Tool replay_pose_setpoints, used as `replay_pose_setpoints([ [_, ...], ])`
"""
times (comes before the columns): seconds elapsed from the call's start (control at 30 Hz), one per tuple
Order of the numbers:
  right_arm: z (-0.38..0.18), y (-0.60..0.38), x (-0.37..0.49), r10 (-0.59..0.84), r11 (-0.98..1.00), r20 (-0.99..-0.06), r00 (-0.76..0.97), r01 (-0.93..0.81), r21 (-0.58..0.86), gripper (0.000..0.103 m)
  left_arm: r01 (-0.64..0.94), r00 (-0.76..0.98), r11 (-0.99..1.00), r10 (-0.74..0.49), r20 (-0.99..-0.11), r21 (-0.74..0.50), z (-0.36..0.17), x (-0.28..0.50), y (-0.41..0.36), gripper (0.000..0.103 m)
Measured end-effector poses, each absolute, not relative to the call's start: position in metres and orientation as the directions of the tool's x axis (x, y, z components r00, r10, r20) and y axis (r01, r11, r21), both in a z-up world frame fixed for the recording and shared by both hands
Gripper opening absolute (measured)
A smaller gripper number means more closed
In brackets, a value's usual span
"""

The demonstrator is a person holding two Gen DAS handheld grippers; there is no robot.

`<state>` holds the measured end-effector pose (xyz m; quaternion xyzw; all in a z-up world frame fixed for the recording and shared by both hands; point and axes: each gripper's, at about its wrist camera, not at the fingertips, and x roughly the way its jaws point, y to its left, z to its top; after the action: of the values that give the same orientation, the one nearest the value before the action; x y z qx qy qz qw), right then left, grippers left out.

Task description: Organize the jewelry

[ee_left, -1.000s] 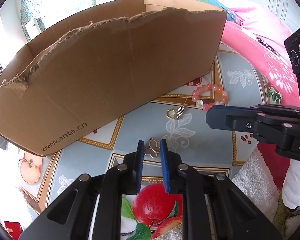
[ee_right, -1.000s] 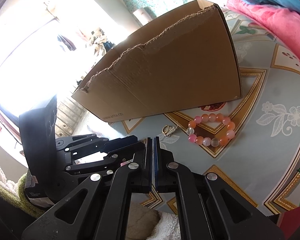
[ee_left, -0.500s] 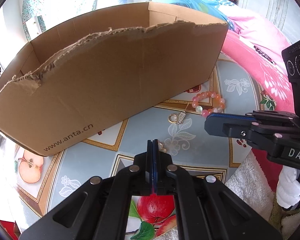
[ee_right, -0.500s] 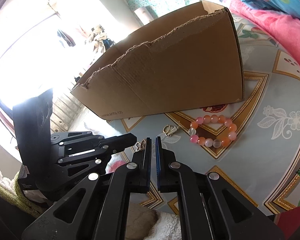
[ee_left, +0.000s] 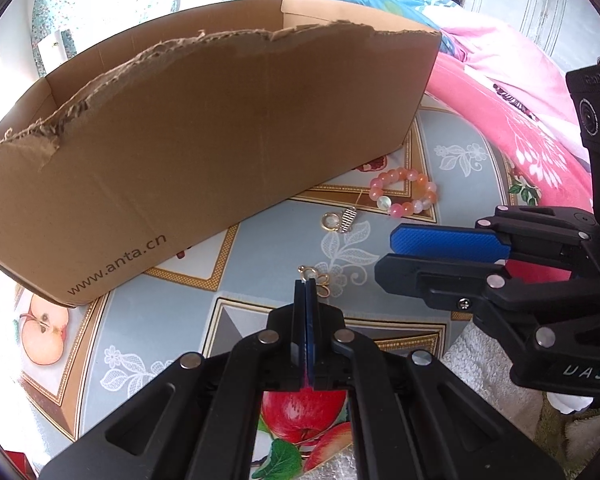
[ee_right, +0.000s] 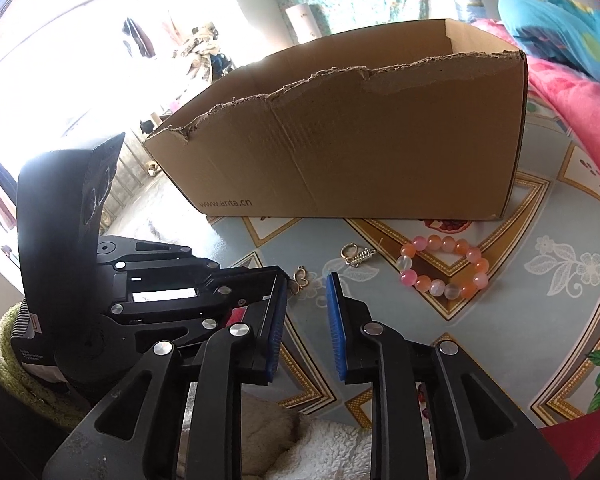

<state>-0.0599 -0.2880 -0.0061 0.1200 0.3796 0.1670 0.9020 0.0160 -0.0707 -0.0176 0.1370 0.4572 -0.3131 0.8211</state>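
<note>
Cardboard box (ee_left: 204, 152) with torn rim, on a patterned tablecloth (ee_left: 440, 160). Left gripper (ee_left: 306, 284) pinched shut on the edge of a gold butterfly charm (ee_left: 320, 280). Right gripper (ee_right: 308, 284) at three o'clock, jaws just parting, nothing between. Bead bracelet (ee_left: 404, 194) at one o'clock; gold ring and silver charm (ee_left: 340, 220) at twelve.

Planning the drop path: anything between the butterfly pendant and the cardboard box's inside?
Only the torn near wall of the cardboard box, upright between the butterfly pendant at the shut left gripper and the inside. The tablecloth between them looks bare; ring charm and bead bracelet lie off to the right.
</note>
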Motion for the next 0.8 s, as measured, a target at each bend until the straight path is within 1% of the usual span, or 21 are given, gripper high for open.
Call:
replay_pose_setpoints([
  [0.13, -0.007, -0.282, -0.059, 0.368, 0.928, -0.660, 0.655, -0.217, 0.302, 0.025, 0.630, 0.399, 0.773, -0.410, -0.820, -0.080, -0.014, 0.018, -0.059, 0.000],
  [0.33, -0.006, -0.274, -0.050, 0.317, 0.948, -0.663, 0.679, -0.207, 0.241, 0.025, 0.618, 0.432, 0.782, -0.425, -0.795, -0.082, -0.009, 0.020, -0.032, 0.000],
  [0.47, -0.005, -0.268, -0.039, 0.288, 0.958, -0.665, 0.689, -0.206, 0.201, 0.025, 0.626, 0.426, 0.774, -0.443, -0.789, -0.097, -0.010, 0.023, -0.034, 0.000],
  [0.67, -0.002, -0.275, -0.033, 0.262, 0.965, -0.653, 0.711, -0.173, 0.198, 0.025, 0.676, 0.414, 0.729, -0.495, -0.764, -0.107, -0.008, 0.025, -0.054, 0.001],
  [0.73, 0.001, -0.285, -0.035, 0.260, 0.963, -0.637, 0.725, -0.148, 0.225, 0.025, 0.701, 0.412, 0.707, -0.508, -0.756, -0.093, -0.006, 0.025, -0.063, 0.010],
  [0.77, 0.003, -0.291, -0.037, 0.261, 0.961, -0.630, 0.732, -0.136, 0.240, 0.025, 0.713, 0.410, 0.696, -0.514, -0.753, -0.086, -0.005, 0.025, -0.067, 0.020],
  [0.8, 0.004, -0.296, -0.039, 0.261, 0.959, -0.624, 0.737, -0.126, 0.253, 0.025, 0.723, 0.411, 0.687, -0.518, -0.750, -0.079, -0.005, 0.025, -0.071, 0.025],
])
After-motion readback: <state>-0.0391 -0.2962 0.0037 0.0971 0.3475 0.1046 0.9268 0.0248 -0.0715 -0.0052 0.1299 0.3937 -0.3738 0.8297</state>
